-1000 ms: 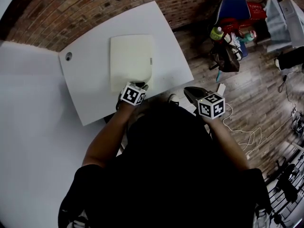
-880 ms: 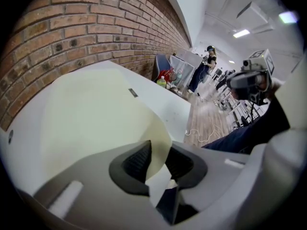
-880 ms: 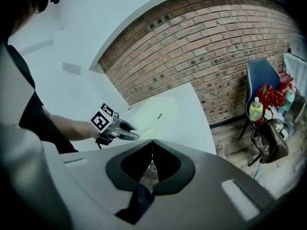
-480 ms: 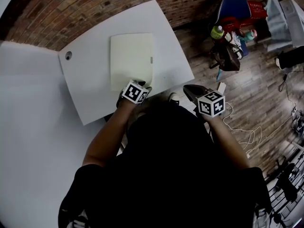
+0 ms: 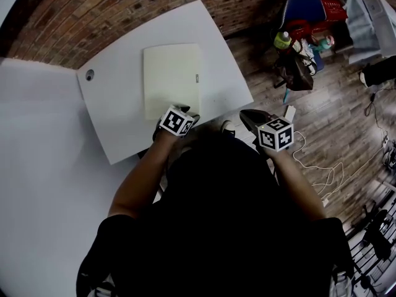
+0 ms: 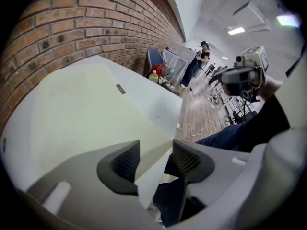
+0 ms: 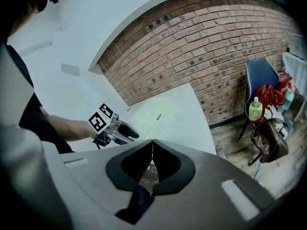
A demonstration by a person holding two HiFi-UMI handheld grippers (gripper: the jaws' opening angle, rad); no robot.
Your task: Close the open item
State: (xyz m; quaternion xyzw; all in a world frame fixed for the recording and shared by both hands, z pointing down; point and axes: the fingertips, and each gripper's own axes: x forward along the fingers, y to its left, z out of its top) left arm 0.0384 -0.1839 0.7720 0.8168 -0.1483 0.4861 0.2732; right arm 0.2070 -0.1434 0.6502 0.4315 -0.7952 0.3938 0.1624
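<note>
A pale cream flat case point(image 5: 172, 79) lies shut on the white table point(image 5: 226, 60), a small tab on its right edge. My left gripper point(image 5: 185, 110) hovers at its near edge. In the left gripper view the jaws point(image 6: 156, 159) are opening; the case point(image 6: 81, 109) has its near corner showing in the gap, and the pads do not press it. My right gripper point(image 5: 250, 119) is held off the table's near right corner, over the floor. Its jaws point(image 7: 152, 150) are shut with nothing between them. The right gripper view also shows the left gripper point(image 7: 125, 132) and the case point(image 7: 151, 114).
A round grommet hole point(image 5: 90, 74) sits at the table's left corner. A brick wall runs behind the table. A blue chair with bags and a green bottle point(image 5: 283, 41) stands at the right. A white cable point(image 5: 322, 172) trails on the wood floor.
The case's top has settled flat. My left gripper has drawn back a little toward me and its jaws have widened. The right gripper has barely moved.
</note>
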